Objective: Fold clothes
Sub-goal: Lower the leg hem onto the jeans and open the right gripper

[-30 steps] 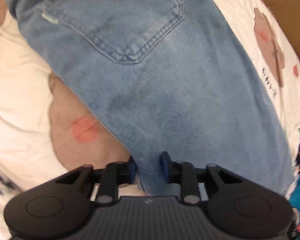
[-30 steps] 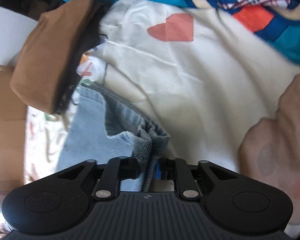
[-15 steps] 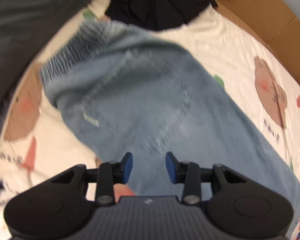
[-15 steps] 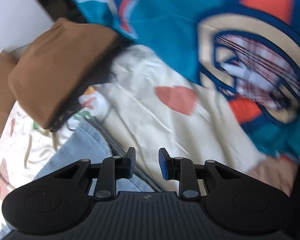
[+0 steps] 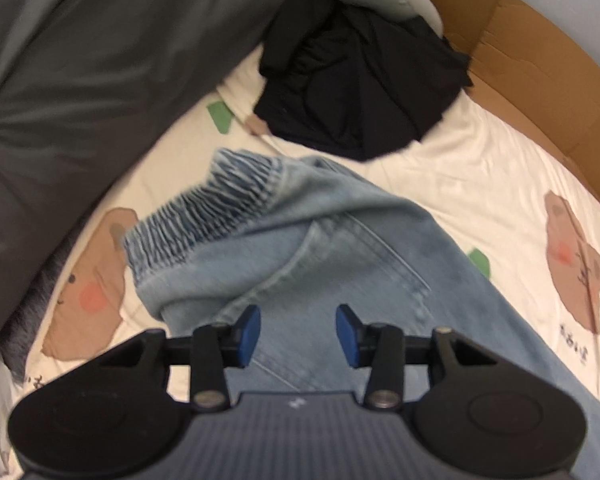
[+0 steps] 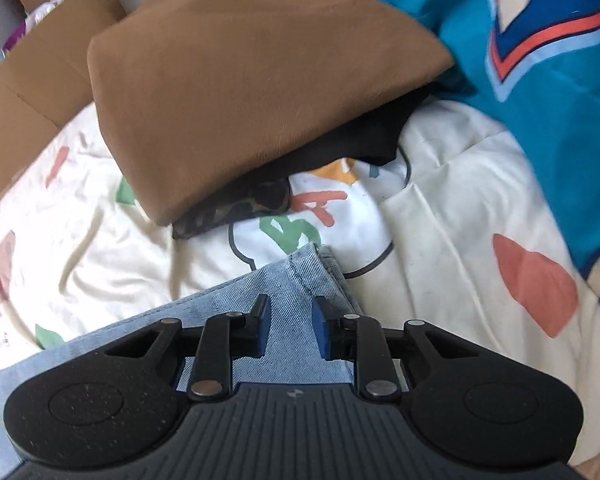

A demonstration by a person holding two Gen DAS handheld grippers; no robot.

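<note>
Denim jeans [image 5: 320,256] lie spread on the cream printed bedsheet [image 5: 480,184], elastic waistband toward a crumpled black garment [image 5: 360,80]. Over them the left gripper [image 5: 298,334] hangs with jaws apart, gripping nothing. The right gripper [image 6: 288,330], likewise released, hovers over the jeans' hem corner [image 6: 300,280], near a folded brown garment [image 6: 240,92] and a teal jersey [image 6: 540,60].
</note>
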